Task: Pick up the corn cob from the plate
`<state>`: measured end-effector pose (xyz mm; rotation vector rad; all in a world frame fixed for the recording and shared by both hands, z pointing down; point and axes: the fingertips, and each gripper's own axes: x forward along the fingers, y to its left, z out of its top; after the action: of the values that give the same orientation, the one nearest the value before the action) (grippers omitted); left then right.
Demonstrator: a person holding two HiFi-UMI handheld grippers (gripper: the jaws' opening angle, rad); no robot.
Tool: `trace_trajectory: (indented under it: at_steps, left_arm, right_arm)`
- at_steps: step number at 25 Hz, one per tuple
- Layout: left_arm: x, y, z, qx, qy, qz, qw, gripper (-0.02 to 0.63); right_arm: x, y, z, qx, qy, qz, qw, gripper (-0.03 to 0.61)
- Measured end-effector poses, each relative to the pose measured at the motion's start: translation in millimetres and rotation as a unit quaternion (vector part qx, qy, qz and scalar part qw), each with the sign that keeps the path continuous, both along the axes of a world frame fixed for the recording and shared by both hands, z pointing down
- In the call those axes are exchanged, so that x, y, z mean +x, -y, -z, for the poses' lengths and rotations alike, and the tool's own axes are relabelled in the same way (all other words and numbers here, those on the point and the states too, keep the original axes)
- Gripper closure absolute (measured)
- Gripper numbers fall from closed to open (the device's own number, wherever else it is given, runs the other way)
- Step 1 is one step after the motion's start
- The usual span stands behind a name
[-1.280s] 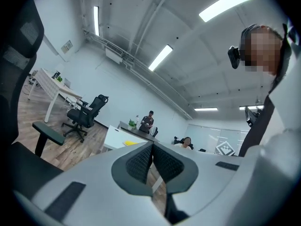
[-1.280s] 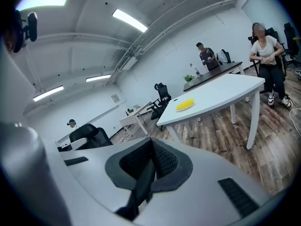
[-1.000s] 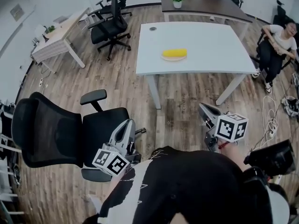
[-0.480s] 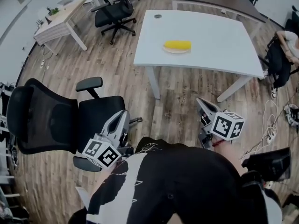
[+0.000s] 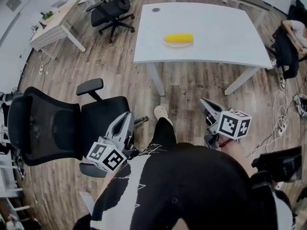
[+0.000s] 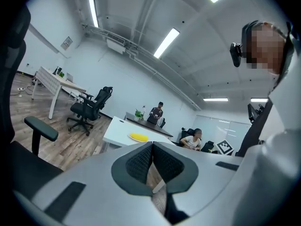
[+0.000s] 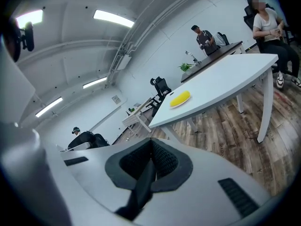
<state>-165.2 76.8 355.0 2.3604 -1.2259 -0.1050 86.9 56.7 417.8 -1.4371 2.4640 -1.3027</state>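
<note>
A yellow corn cob [image 5: 179, 38] lies on a pale plate [image 5: 178, 44] on the white table [image 5: 220, 32], far ahead of both grippers. My left gripper [image 5: 128, 115] hangs low beside a black chair, its jaws shut and empty. My right gripper [image 5: 203, 101] is over the wooden floor short of the table, also shut on nothing. In the left gripper view the corn cob [image 6: 139, 137] shows small above the closed pads [image 6: 141, 161]. In the right gripper view the corn cob [image 7: 180, 98] lies on the table [image 7: 225, 81] beyond the closed pads [image 7: 164, 161].
A black office chair [image 5: 57, 128] stands close on the left by my left gripper. Another chair [image 5: 111, 11] and a light desk [image 5: 53, 28] are at the back left. A seated person [image 5: 288, 37] and floor cables [image 5: 283, 121] are on the right. My shoe [image 5: 160, 113] steps forward.
The table and corn have come nearer and slid up the head view. A shoe has appeared between the grippers. Both grippers stay shut and have sunk a little.
</note>
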Motion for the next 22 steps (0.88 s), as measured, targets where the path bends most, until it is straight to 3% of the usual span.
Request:
trace_trajectory:
  at_steps: [15,22]
  left_arm:
    - [10.3,58.9,-38.4,-0.037,-0.031,-0.032,0.9983,0.600]
    - [34.2,131.3,-34.1,-0.041,-0.031,-0.062,0.9967,0.600]
  right_arm:
    - [10.2,40.1,-23.7,-0.027,-0.030,-0.020,0.999,0.565]
    - [16.9,100.3,-17.0,-0.039,0.016,-0.042,0.998,0.565]
